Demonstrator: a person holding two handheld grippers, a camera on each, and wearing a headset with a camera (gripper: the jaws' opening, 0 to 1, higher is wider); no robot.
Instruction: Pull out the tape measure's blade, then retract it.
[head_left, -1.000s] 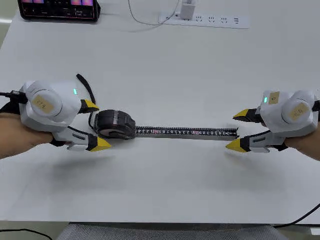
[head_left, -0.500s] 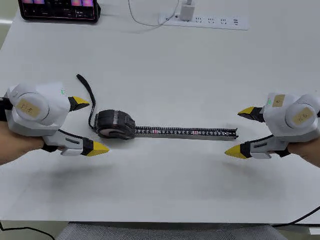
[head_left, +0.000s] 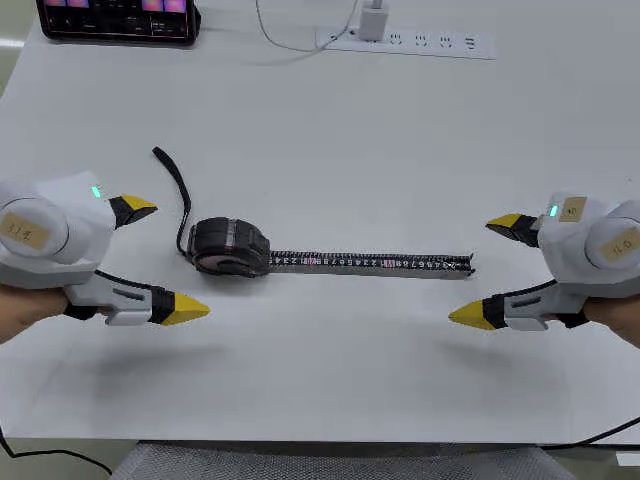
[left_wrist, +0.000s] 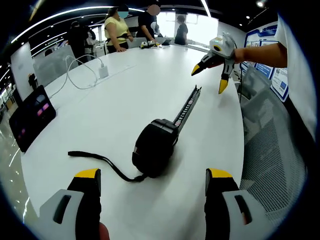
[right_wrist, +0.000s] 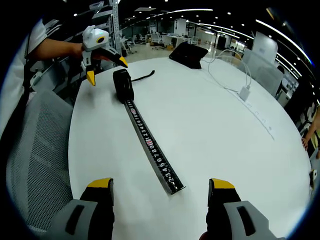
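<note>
- A broad white desk (head_left: 330, 120) with a rounded edge takes up the foreground.
- A white power strip (head_left: 420, 41) with a charger (head_left: 373, 20) plugged in lies along its far side.
- A dark tablet (head_left: 118, 18) with a lit screen sits at the far left corner.
- A grey mesh chair (right_wrist: 40, 150) is drawn up at the near edge.
- Long ceiling light strips (right_wrist: 200, 10) shine over an open office.
- People (left_wrist: 117, 32) stand at the far end of the desk.

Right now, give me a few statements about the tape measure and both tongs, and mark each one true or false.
1. The blade lies pulled out of the tape measure, flat on the table. True.
2. The left tongs are shut on the tape measure. False: they are open and apart from it.
3. The right tongs are open and hold nothing. True.
4. The power strip lies right beside the tape measure. False: it lies at the table's far edge, well away.
</note>
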